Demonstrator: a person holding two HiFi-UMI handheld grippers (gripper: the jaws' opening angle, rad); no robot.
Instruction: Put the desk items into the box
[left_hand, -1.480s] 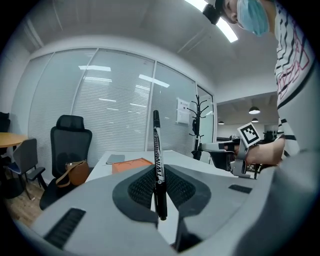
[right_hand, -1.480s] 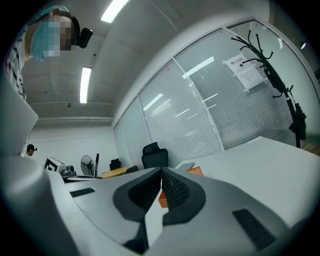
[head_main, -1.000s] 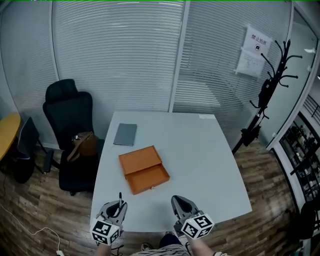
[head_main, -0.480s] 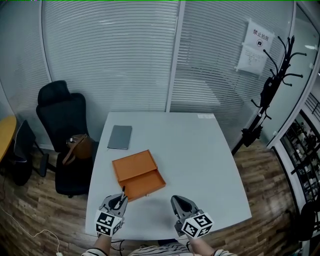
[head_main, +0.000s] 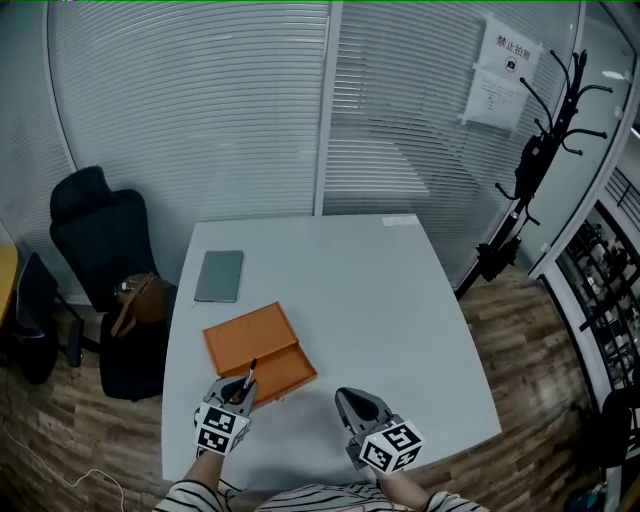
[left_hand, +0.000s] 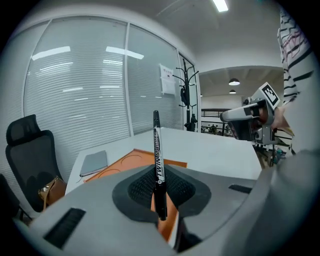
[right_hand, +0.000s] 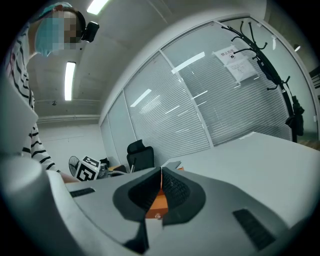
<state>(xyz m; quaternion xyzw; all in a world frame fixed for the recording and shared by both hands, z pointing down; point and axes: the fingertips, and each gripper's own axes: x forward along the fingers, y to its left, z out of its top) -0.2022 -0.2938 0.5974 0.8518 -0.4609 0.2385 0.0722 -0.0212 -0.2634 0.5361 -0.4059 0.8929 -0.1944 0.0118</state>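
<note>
Pen clamped upright in my left tongs: black, gripped near its lower end between the ribbed pads, so most of its length sticks up clear of them. I judge that this grip leaves the pen free to be tilted down and let go without the jaws touching anything.

Straight ahead of those tongs, almost under the pen, lies the open orange box. Its shallow tray seems to be nearest the tongs, with the lid folded flat beyond. The tongs hang about over the tray's near edge, so the step in hand looks like carrying the pen over the tray to drop it.

Further ahead, a little left of the box, a grey notebook lies flat on the table. It is probably the next item.

My right tongs are pressed together with nothing between them. They sit low, to the right of the left pair and clear of the box, parked out of the way, I take it.

One risk: the pen may roll or bounce off the shallow tray if released from a height.
</note>
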